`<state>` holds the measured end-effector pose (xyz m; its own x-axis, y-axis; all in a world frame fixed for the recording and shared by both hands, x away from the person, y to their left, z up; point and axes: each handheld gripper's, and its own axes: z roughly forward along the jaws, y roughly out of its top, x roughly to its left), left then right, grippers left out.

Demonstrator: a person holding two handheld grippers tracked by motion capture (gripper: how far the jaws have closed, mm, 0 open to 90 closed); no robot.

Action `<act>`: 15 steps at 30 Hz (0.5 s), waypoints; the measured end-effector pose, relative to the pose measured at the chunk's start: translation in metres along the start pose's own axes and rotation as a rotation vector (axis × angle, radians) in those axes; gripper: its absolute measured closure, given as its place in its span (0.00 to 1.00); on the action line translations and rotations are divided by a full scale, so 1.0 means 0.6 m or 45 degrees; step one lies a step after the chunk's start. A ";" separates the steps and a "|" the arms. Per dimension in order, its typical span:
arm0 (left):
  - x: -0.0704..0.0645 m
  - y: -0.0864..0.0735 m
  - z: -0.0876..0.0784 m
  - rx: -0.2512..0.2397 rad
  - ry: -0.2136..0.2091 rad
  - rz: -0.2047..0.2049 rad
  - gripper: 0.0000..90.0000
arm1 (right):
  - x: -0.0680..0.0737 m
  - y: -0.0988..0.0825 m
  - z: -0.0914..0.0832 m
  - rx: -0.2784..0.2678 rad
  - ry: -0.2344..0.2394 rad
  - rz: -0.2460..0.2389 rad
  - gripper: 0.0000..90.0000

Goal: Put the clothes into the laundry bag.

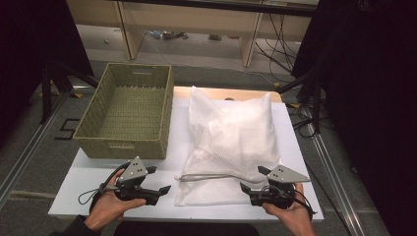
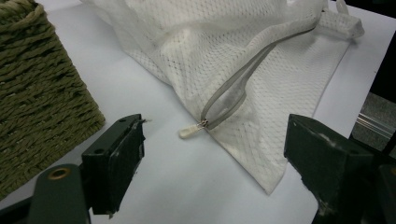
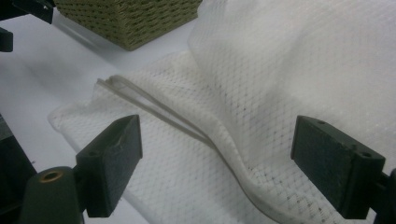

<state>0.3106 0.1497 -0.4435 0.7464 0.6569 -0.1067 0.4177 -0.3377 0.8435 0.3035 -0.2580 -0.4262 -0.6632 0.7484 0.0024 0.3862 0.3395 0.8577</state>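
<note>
Nearest the camera, at the bottom of the high view, we hold the left gripper (image 1: 164, 178) at lower left and the right gripper (image 1: 252, 180) at lower right, both low over the white table (image 1: 83, 191). We see both sets of jaws standing wide apart with nothing clamped between them. Between the two grippers, at lower centre of the high view, lies the near edge of the white mesh bag (image 1: 231, 142), which rests flat on the table and extends toward the upper centre of the frame. Its grey zipper (image 1: 216, 176) runs across this near edge. From the left gripper view, we see the zipper pull (image 2: 189, 132) at centre frame, lying on the table at the bag's corner, ahead of the open jaws and touching neither. From the right gripper view, mesh fabric lies beneath and between the open jaws, with the zipper (image 3: 159, 112) crossing left of centre. Farther off, at upper left of the high view, the woven basket (image 1: 129, 147) sits just beside the bag.
</note>
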 end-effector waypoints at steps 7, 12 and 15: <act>-0.011 -0.008 -0.012 -0.005 -0.014 0.010 0.22 | 0.011 -0.015 -0.016 0.018 -0.022 0.049 0.19; -0.023 -0.013 -0.013 0.005 -0.017 0.025 0.17 | 0.013 -0.023 -0.027 0.015 -0.041 0.047 0.19; -0.027 -0.014 -0.013 0.012 -0.022 0.063 0.18 | 0.017 -0.028 -0.032 0.013 -0.052 0.065 0.19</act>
<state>0.2909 0.1470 -0.4450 0.7752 0.6274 -0.0737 0.3844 -0.3759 0.8432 0.2782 -0.2672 -0.4305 -0.6159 0.7875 0.0249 0.4257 0.3060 0.8515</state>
